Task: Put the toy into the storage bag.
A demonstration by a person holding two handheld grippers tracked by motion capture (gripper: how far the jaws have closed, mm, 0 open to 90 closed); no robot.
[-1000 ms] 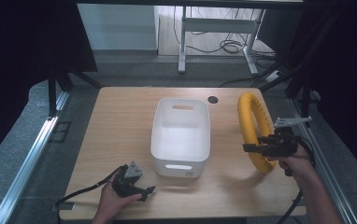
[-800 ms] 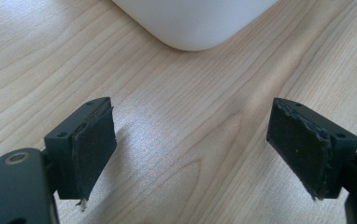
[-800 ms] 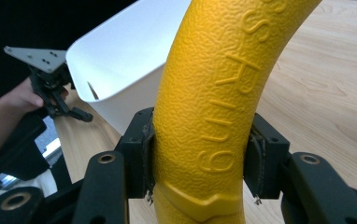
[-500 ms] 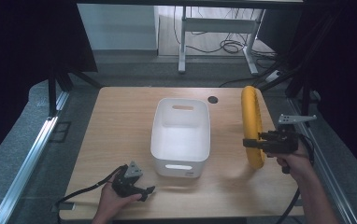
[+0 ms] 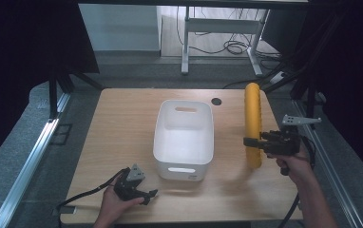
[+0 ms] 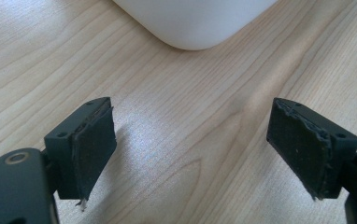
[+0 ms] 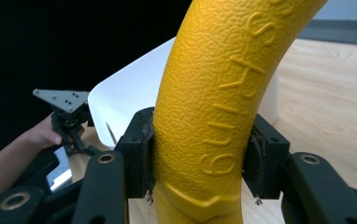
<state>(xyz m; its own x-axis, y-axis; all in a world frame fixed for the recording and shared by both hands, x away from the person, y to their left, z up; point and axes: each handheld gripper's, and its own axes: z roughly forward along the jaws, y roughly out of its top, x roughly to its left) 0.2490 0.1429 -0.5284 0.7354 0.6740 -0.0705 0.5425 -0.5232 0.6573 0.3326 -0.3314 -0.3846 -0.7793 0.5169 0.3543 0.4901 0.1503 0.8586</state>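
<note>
Right hand: wrapped round the right gripper (image 5: pixel 252 141), forearm coming up from the near edge, jaws pointing toward the middle of the table.
Right gripper: clamped on the yellow ring (image 5: pixel 253 121), one pad on each side of its tube; the right gripper view shows the pebbled yellow surface (image 7: pixel 216 107) squeezed between both pads.
Yellow ring: standing on edge, seen nearly edge-on from above, rising beyond the right gripper and dipping below it; whether its low end touches the wood, I cannot tell.
Left hand: low at the near left corner, holding the left gripper (image 5: pixel 147 193) just over the wood.
Left gripper: jaws wide apart, bare tabletop between the pads (image 6: pixel 95 149).
Count: one ring, one white bin (image 5: pixel 184 137), two grippers.
White bin: between the two grippers, its near corner (image 6: pixel 195 23) just ahead of the left jaws.
Room: open wood between ring and bin; the right gripper sits near the table's (image 5: pixel 122 123) right edge, the left one close to the near edge.
</note>
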